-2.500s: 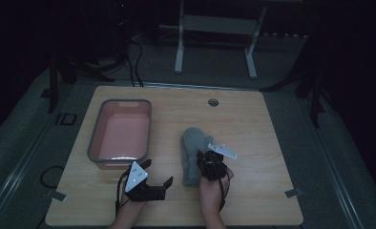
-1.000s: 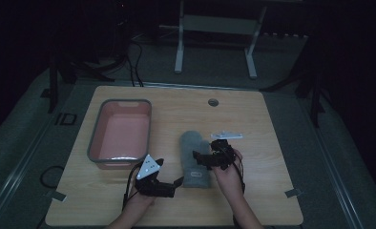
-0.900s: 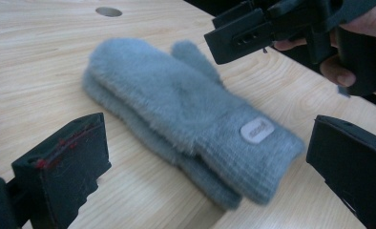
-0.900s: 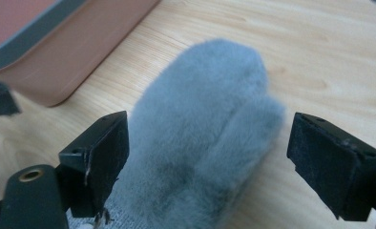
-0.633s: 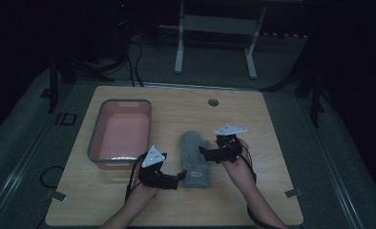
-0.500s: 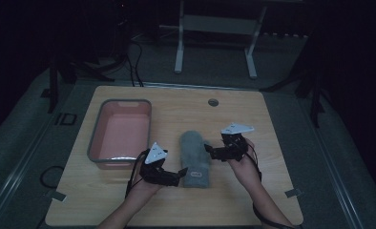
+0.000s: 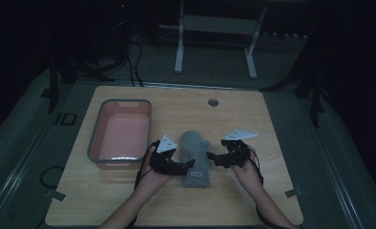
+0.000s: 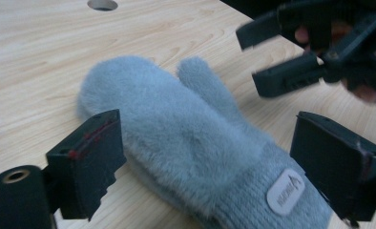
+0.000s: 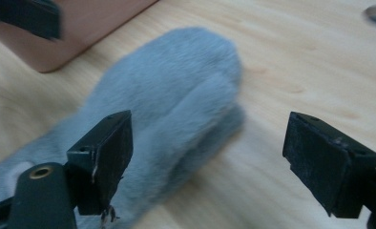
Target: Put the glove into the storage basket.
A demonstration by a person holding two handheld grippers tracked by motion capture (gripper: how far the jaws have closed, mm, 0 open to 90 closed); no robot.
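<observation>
- Since 2.5 s ago: right gripper (image 7: 214, 157) came off the top of the mitten and swung out to its right side; left gripper (image 7: 188, 164) moved up from the table's near edge to the mitten's left side. Mitten itself now lies straighter, cuff toward the person.
- High view: grey fuzzy mitten (image 7: 194, 155) flat on the wooden table (image 7: 253, 119), roughly mid-table, just right of the pink tray (image 7: 120, 135) but apart from it. Grippers flank it, L at the cuff end's left edge, R just beside the thumb side. Grey plates sit on top of both. Cable hole (image 7: 213, 102) well beyond, toward the far edge.
- Left gripper view: L jaws spread wide, nothing between the pads; mitten (image 8: 186, 138) lies across the gap, knit cuff w/ small white logo patch (image 8: 285, 192) near the right-hand jaw. R gripper (image 8: 276, 57) shows farther off past the thumb, jaws parted too.
- Right gripper view: R jaws spread wide & empty; mitten's furry hand part (image 9: 176, 109) sits by the left-hand jaw, bare table under the other. Tray corner (image 9: 81, 33) at top left. Blurry, so prob. in motion.
- Step, as I read it: approach/line-up for a two-sided pick of the mitten, likely headed for the tray.
- Next move calls for: lower each gripper so one jaw slides under the edge, close on cuff (L) and thumb side (R), then lift evenly. Fur is soft, so bite deep enough not to slip.
</observation>
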